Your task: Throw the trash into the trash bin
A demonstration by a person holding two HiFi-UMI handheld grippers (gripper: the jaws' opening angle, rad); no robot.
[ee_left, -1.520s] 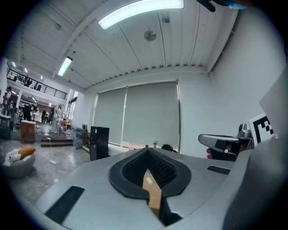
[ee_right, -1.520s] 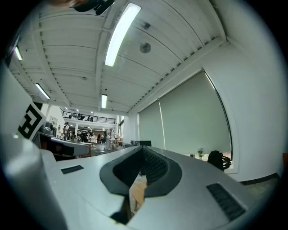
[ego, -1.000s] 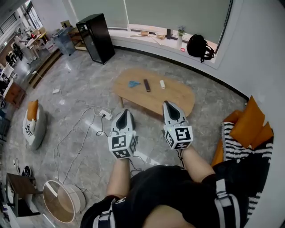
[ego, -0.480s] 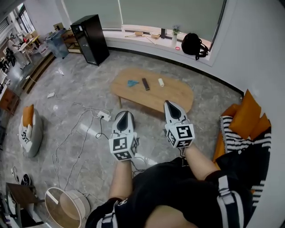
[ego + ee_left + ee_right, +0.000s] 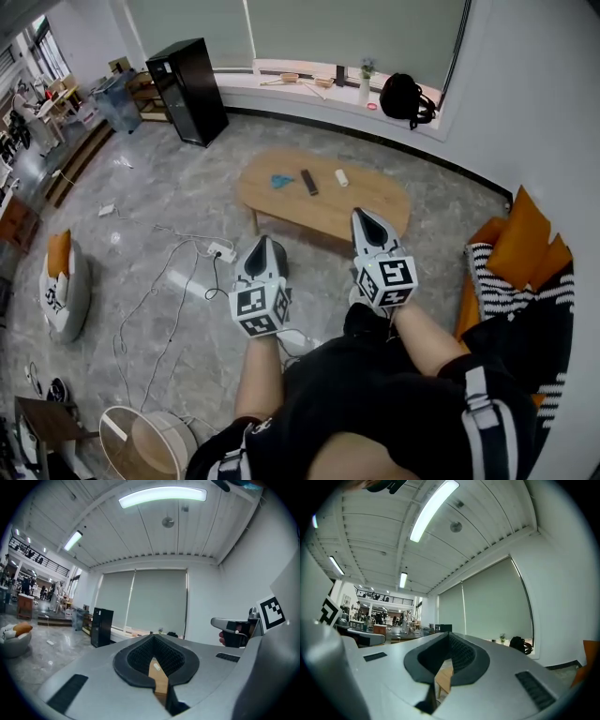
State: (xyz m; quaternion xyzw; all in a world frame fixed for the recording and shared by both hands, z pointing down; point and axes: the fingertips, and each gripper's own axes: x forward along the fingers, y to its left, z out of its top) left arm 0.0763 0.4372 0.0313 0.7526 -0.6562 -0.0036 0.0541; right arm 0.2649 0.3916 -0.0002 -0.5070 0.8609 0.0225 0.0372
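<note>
While the crumpled blue scrap (image 5: 281, 179) lies toward the left end of the surface (image 5: 375, 202), beside a dark bar (image 5: 309, 181) and a white roll (image 5: 342, 177), the left tool (image 5: 263, 242) and right tool (image 5: 361, 214) hang short of its near edge, jaws together and empty. Likely best: part one tool's jaws early, then approach level.

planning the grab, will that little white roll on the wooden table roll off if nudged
Probably: the white roll looks cylindrical and lies on its side on the table, so a sideways nudge may roll it. It looks small, so likely light and easy to lift.
</note>
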